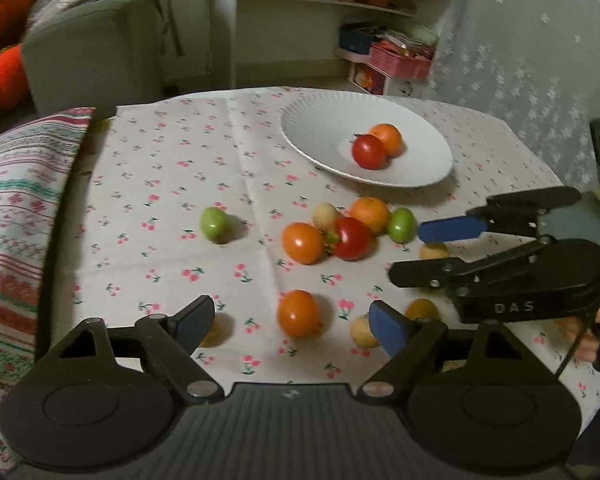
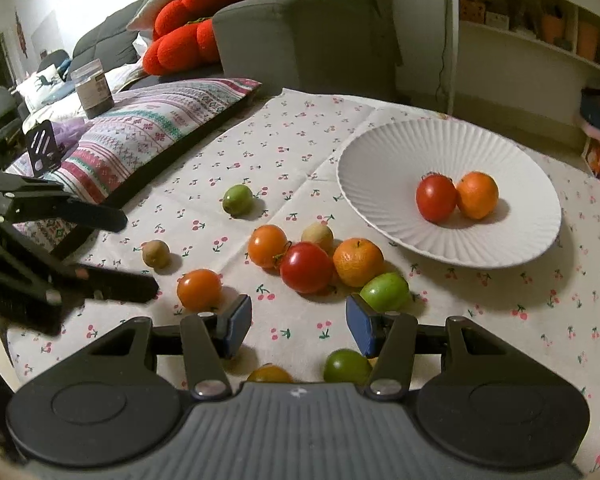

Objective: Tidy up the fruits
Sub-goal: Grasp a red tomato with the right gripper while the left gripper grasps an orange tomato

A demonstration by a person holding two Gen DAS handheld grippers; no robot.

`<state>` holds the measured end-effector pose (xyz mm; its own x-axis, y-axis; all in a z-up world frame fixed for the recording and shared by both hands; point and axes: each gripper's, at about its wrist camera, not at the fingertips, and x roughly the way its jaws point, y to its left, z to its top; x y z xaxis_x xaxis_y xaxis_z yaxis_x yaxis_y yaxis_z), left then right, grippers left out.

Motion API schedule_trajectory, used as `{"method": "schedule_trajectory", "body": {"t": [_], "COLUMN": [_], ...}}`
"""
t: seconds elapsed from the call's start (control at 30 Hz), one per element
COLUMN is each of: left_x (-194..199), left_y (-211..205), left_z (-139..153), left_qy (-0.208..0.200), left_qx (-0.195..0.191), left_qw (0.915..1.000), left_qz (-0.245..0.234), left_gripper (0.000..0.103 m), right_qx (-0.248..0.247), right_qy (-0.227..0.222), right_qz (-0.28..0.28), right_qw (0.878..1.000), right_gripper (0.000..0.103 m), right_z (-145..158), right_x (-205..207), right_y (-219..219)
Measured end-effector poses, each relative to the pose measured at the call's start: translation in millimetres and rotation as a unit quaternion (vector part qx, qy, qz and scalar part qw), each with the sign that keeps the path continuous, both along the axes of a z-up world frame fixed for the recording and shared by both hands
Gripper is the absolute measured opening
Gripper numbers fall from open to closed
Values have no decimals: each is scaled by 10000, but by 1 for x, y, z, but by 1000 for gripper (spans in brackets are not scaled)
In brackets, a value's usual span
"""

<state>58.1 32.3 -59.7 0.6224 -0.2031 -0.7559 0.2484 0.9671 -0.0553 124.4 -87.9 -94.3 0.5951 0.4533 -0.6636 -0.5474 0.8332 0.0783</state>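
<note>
A living room with a grey sofa, red cushions and white shelves lay behind a desk (image 1: 172, 184) covered by a white cloth printed with small cherries. Toward the far right of the desk stood a wide white ribbed plate (image 2: 380, 168) that already held a red tomato (image 2: 436, 198) touching an orange mandarin (image 2: 477, 195). The remaining fruits lay loose on the cloth, most in a tight cluster just in front of the plate. The left tongs (image 1: 290, 324) were spread wide and held nothing; a round orange fruit (image 1: 299, 313) lay on the cloth directly ahead of them, centred in the gap between the blue pads and apart from both. That fruit was round, with no long axis to line up on. The right tongs (image 2: 298, 320) were likewise released and empty, and a smooth green fruit (image 2: 385, 291) at the near edge of the cluster sat just ahead of their right pad, slightly to the right of the gap. The left tongs seemed nearer to a ready grasp, needing mainly a straight reach forward, while the right would need a small shift rightward first.
</note>
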Motion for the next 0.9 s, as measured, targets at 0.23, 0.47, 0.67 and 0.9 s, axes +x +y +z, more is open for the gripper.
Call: {"method": "schedule_trajectory", "body": {"t": [0.23,0.47,0.67,0.9], "left_x": [0,1,7,12], "left_y": [0,-9,-8,-12], "left_z": [-1,-6,-12,-21], "left_qy": [40,99,80,193], "left_qx": [23,-10,-46,-225], "left_qw": [10000,9997,9998,9990], "left_qz": [-29,-232,-196,-320], "left_gripper": [75,75,64,48], "right_qx": [-399,-414,-446,-431], "right_qy": [-288,-264,-247,-325], "right_qz": [103,-1,-12,45], "right_qw": [9987,9988,9987,9985], "right_gripper": [50,47,43,37], "right_z": [-2,-4,-7,-8], "right_x": [-3,2,3,9], "right_y": [9,5,5,11]}}
